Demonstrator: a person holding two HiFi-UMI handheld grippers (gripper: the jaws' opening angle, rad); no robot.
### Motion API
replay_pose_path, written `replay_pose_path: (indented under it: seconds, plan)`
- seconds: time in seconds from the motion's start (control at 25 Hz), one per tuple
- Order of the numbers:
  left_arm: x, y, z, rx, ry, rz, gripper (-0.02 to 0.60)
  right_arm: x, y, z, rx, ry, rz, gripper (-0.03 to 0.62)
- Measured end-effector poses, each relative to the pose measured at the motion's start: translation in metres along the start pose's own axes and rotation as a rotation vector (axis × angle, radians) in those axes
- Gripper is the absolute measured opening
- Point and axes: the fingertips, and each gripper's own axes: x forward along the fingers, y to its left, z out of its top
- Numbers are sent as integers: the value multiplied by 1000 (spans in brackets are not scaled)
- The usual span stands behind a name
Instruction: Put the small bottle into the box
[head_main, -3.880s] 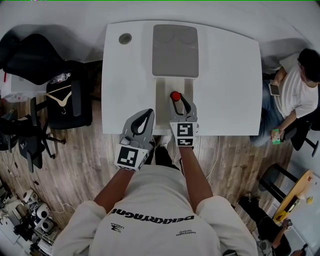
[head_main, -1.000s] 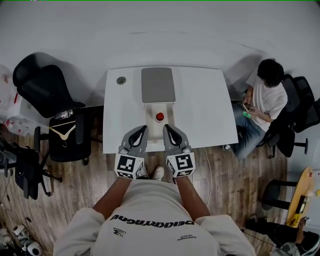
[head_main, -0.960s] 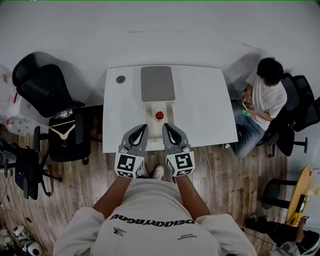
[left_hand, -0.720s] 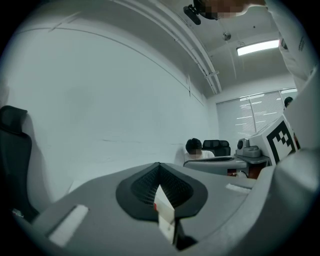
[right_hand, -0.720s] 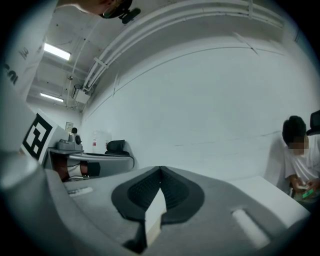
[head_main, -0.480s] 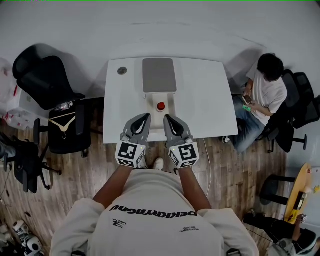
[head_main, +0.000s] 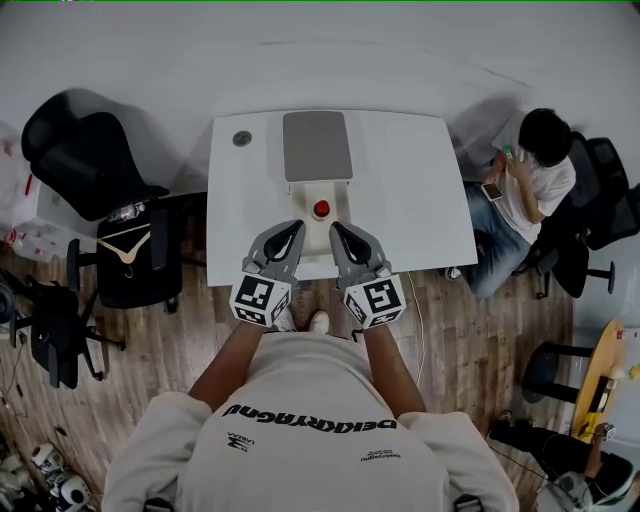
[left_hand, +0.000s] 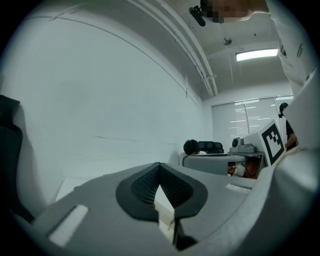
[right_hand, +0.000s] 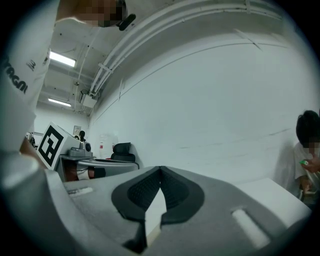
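In the head view a small bottle with a red cap (head_main: 321, 209) stands inside the open pale box (head_main: 335, 195) on the white table (head_main: 410, 190). The box's grey lid (head_main: 315, 145) lies flat behind it. My left gripper (head_main: 295, 227) and right gripper (head_main: 336, 228) hover side by side over the table's front edge, just short of the box, apart from the bottle. Both are shut and hold nothing. In the left gripper view the left gripper (left_hand: 159, 166) has its jaws meeting at the tip, and in the right gripper view the right gripper (right_hand: 160, 170) does too.
A small round grey disc (head_main: 241, 138) lies at the table's back left corner. Black office chairs (head_main: 85, 150) and a chair with a hanger (head_main: 128, 252) stand to the left. A person (head_main: 530, 175) sits at the table's right end. Wooden floor lies below.
Earlier my right gripper held the red-capped bottle over the box; now the bottle stands in the box and both grippers are drawn back, shut. Over the last second they barely moved.
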Motion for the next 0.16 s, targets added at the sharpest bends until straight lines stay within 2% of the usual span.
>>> replay_pose_path:
  seconds: [0.16]
  plan:
    - [6, 3, 2, 1, -6, 1, 2, 3, -7, -2, 3, -2, -6, -3]
